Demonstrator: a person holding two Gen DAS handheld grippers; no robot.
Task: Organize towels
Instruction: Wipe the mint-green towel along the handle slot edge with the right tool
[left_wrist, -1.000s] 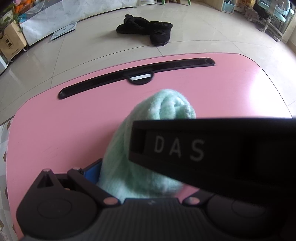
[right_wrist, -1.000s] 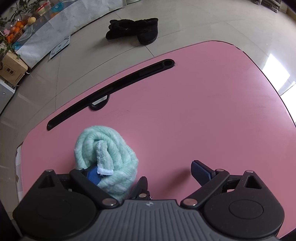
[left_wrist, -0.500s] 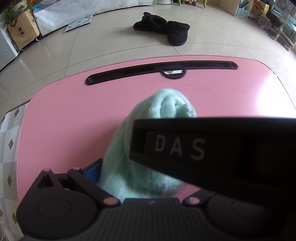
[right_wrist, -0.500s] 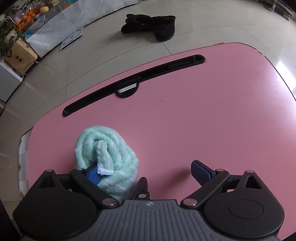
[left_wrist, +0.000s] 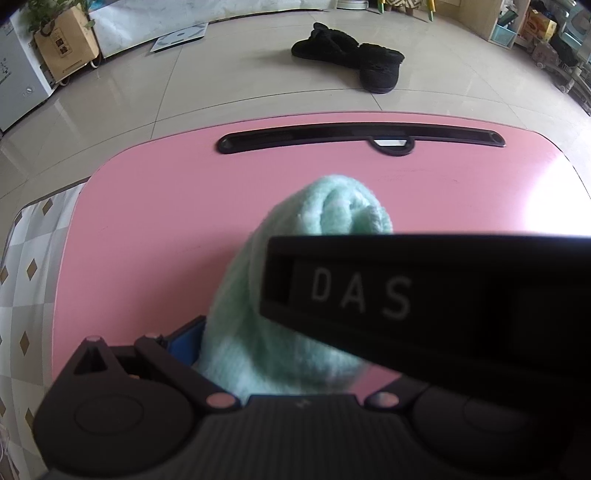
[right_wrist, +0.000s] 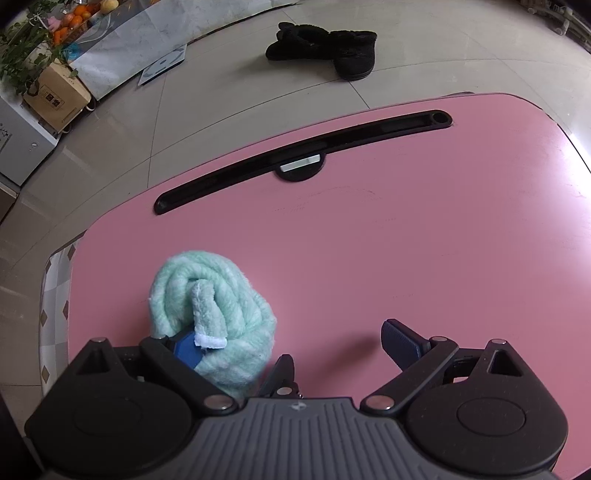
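A rolled mint-green towel (left_wrist: 258, 325) is between the fingers of my left gripper (left_wrist: 291, 343), just above the pink table (left_wrist: 155, 206). The left blue pad (left_wrist: 184, 338) presses its side. The other finger is hidden behind the black body marked DAS (left_wrist: 424, 295) of the other gripper. In the right wrist view the towel (right_wrist: 210, 295) lies against the left pad (right_wrist: 188, 349) of my right gripper (right_wrist: 295, 345). Its right pad (right_wrist: 400, 341) stands apart over bare table (right_wrist: 406, 240), so these jaws are open. A loose towel corner drapes over that left pad.
A long black slot (right_wrist: 303, 158) runs along the table's far edge. A checked cloth (left_wrist: 29, 280) lies past the table's left edge. Black slippers (right_wrist: 325, 48) sit on the tiled floor beyond, with a cardboard box (left_wrist: 66, 40) and plants at the far left.
In both views the table and floor have slid to the right and turned. The checked cloth at the left has come into view. The towel keeps its place between the fingers.
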